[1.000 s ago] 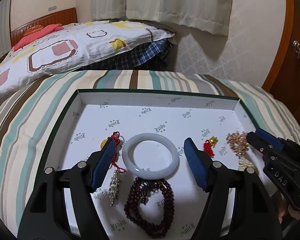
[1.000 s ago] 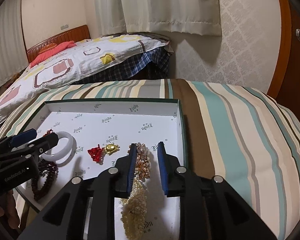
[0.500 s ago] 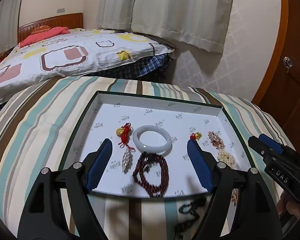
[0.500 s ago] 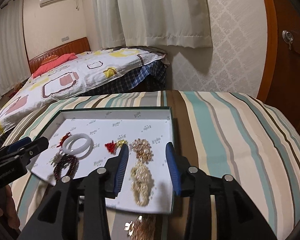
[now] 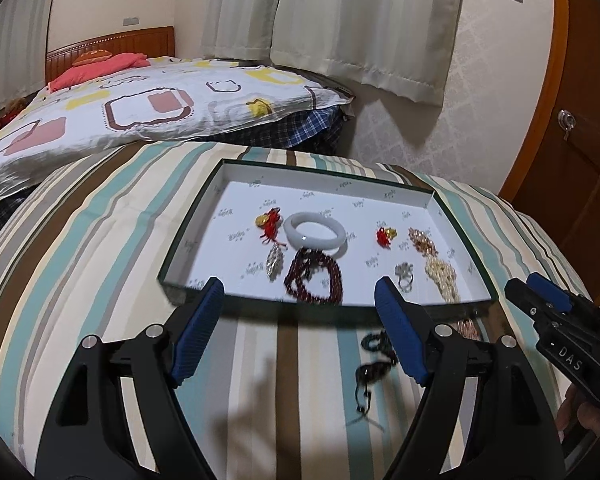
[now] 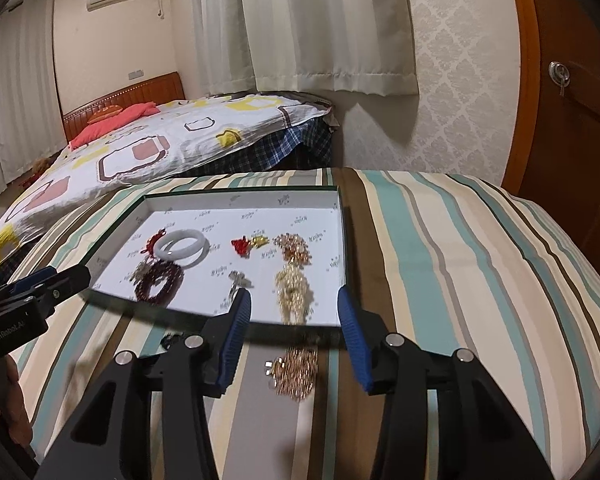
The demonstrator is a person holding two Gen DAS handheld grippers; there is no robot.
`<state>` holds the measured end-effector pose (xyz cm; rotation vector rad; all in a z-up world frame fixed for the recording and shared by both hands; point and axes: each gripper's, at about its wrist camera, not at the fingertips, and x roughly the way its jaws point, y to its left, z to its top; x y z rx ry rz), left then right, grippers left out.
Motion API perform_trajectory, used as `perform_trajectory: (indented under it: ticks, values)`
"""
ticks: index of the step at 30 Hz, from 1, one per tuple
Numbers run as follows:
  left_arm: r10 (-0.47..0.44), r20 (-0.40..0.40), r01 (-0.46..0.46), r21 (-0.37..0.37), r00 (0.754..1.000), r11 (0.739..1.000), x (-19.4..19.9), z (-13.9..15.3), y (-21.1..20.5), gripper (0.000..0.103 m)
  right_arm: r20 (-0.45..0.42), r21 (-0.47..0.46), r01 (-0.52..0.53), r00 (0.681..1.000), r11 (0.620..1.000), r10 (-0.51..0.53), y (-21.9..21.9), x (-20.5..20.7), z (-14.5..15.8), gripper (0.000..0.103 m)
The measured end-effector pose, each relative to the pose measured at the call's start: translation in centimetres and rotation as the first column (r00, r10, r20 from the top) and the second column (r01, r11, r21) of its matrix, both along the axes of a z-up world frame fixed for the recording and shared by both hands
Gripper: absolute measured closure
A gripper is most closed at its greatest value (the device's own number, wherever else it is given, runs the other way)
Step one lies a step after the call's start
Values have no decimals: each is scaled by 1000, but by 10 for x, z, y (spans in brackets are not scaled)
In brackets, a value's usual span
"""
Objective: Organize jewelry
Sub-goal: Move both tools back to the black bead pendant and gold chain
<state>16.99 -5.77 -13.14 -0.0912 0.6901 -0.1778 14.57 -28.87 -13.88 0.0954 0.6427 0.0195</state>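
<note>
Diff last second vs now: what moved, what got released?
Both grippers backed away from the tray. The right gripper has just been opening, letting go of the pearl-and-gold strand; nothing is between its fingers now. The left gripper has also been opening, empty. The white bangle and dark red beads stayed put.

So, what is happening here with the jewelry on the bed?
A person holds a pair of tongs in each hand, sorting jewelry into a white box lid on a striped bedspread. Both the left tongs and right tongs are empty; the right ones have just been opening. A white bangle, dark red beads and other pieces lie in the lid. A gold chain and dark beads lie outside it.
</note>
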Motion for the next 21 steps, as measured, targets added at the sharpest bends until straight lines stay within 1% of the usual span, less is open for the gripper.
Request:
perform_trajectory:
  ticks: [4,9,21]
  values:
    - [9,13,-9,7,1000,1000,-16,0,5,27,6,0,-4,1000,1000,4,3,-11,0,58]
    - [21,5,-21,13,1000,1000,-28,-5,10,26,9,2,-8,1000,1000,8,4,-22,-4,56]
    - [31,4,-31,25,1000,999,-40,-12,13,25,-9,10,-16,1000,1000,16,7,-30,-17,56]
